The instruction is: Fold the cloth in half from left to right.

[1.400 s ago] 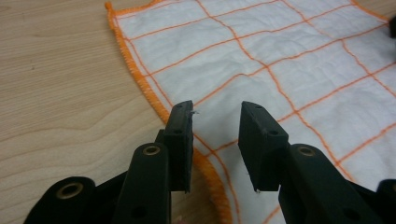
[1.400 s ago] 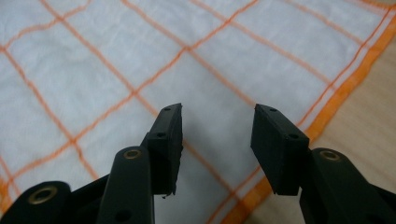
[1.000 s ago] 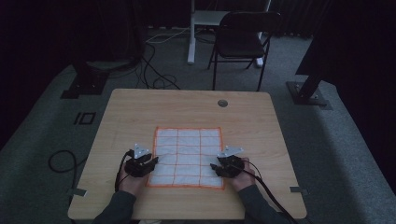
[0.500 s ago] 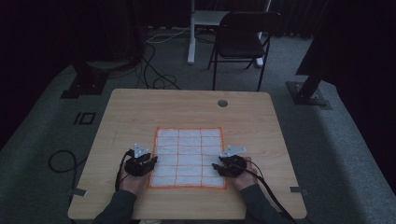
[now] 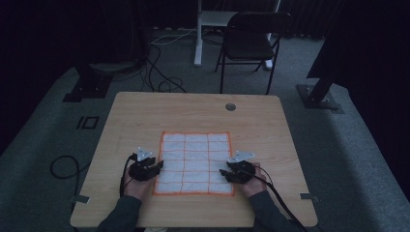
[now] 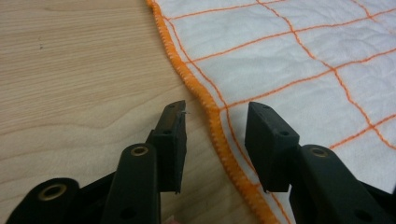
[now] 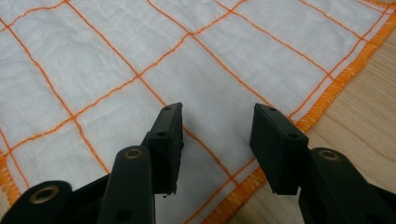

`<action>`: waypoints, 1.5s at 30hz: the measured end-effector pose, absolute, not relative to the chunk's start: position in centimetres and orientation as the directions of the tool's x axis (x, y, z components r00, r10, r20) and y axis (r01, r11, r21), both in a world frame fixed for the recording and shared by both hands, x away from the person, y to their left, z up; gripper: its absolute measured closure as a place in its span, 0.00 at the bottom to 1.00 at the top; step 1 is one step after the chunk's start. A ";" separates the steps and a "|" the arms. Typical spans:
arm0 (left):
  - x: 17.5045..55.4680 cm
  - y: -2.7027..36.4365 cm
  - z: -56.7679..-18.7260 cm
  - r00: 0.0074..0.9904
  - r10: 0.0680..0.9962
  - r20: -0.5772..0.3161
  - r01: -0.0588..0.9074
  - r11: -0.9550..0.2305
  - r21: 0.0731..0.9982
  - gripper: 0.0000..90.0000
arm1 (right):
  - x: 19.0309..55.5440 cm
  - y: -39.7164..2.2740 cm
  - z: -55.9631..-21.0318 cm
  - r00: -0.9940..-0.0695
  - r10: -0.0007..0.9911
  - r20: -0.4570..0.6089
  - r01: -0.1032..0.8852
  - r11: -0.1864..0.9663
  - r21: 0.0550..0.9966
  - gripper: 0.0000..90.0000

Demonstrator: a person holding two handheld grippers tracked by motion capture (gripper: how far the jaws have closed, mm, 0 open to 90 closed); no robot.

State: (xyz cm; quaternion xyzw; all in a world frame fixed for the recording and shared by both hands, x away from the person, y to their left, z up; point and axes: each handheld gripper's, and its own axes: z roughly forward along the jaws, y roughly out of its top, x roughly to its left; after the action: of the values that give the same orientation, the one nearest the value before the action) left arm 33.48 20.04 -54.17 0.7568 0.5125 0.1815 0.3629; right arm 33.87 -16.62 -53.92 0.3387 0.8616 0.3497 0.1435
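A white cloth [image 5: 195, 162] with orange grid lines and an orange hem lies flat on the wooden table [image 5: 145, 116]. My left gripper [image 5: 158, 166] is at the cloth's left edge, near its front corner. It is open, and in the left gripper view the orange hem [image 6: 219, 135] runs between the jaws of my left gripper [image 6: 215, 123]. My right gripper [image 5: 223, 172] is at the cloth's right side near the front corner. My right gripper [image 7: 217, 126] is open over the cloth [image 7: 140, 56], just inside the hem [image 7: 327, 98].
A round grommet hole [image 5: 230, 107] sits near the table's far edge. Beyond the table stand a dark folding chair [image 5: 251, 43] and a white post [image 5: 198, 34]. Cables lie on the grey floor at the left [image 5: 63, 164]. Black stand bases [image 5: 319, 96] flank the table.
Both grippers have shifted slightly inward toward the cloth's front corners. The cloth has not moved.
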 end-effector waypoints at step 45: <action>33.9 18.7 -51.9 0.491 0.862 -0.127 0.589 -0.222 0.777 0.97 | 33.7 -16.5 -54.0 -0.737 0.675 0.038 0.493 0.498 0.713 0.57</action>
State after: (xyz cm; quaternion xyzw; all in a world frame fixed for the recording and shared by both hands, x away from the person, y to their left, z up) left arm 33.95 18.71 -51.92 0.7631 0.4753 0.1686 0.4041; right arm 33.68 -16.51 -54.00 0.3407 0.8566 0.3671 0.1236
